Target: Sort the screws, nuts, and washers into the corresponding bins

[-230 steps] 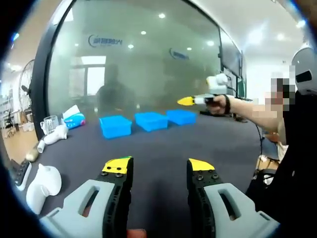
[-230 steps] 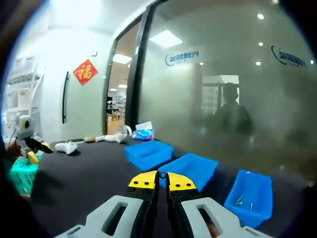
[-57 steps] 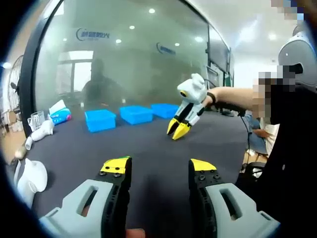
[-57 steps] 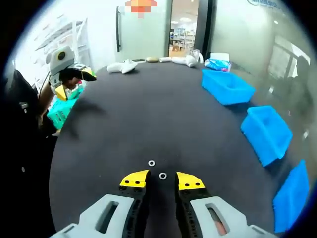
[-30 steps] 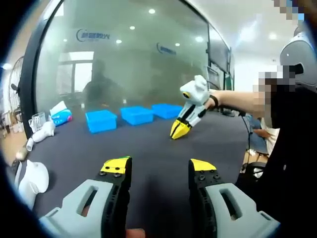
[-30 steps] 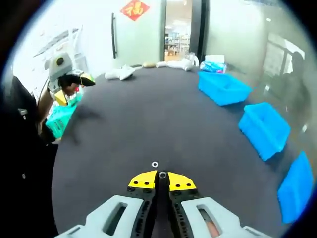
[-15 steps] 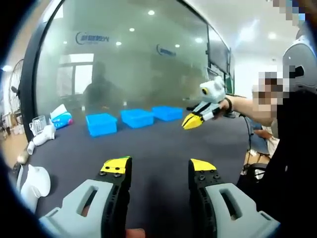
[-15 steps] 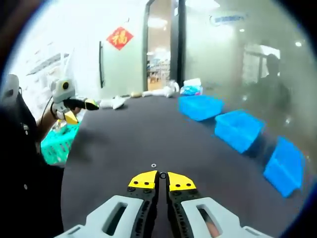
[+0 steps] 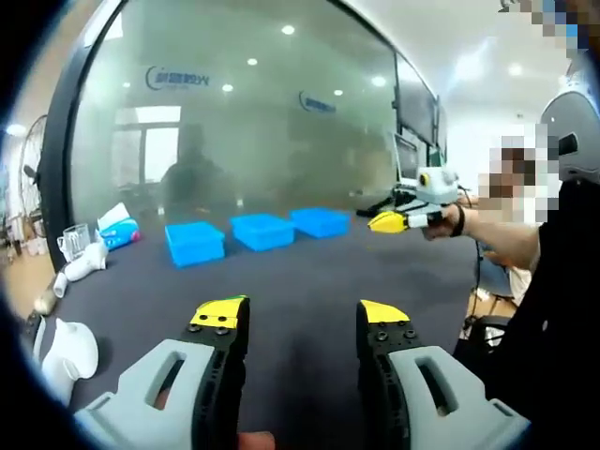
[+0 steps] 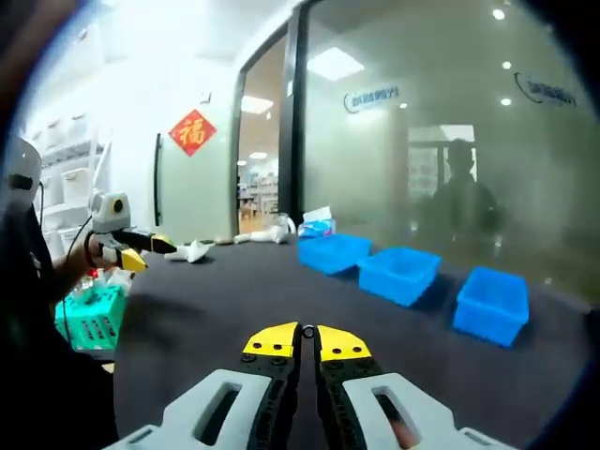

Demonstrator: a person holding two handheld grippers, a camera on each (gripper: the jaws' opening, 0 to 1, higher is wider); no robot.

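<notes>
Three blue bins (image 9: 195,242) (image 9: 262,230) (image 9: 322,221) stand in a row at the far side of the dark table (image 9: 300,272). My left gripper (image 9: 300,314) is open over the table's near part with nothing between its jaws. My right gripper (image 10: 307,331) is shut on a small washer (image 10: 307,330) pinched at its yellow tips, held up above the table. The bins (image 10: 335,251) (image 10: 398,272) (image 10: 492,302) lie ahead of it to the right. From the left gripper view the right gripper (image 9: 380,223) hangs shut at the right, near the bins. The left gripper (image 10: 150,255) appears open at far left.
White objects (image 9: 70,347) (image 9: 80,267) and a tissue pack (image 9: 117,225) lie along the table's left edge. A green basket (image 10: 89,319) sits beside the table near the person. A glass wall stands behind the bins.
My right gripper closed on one washer on the table, then rose and levelled toward the bins, leaving a second washer on the table. The left gripper has stayed open and in place.
</notes>
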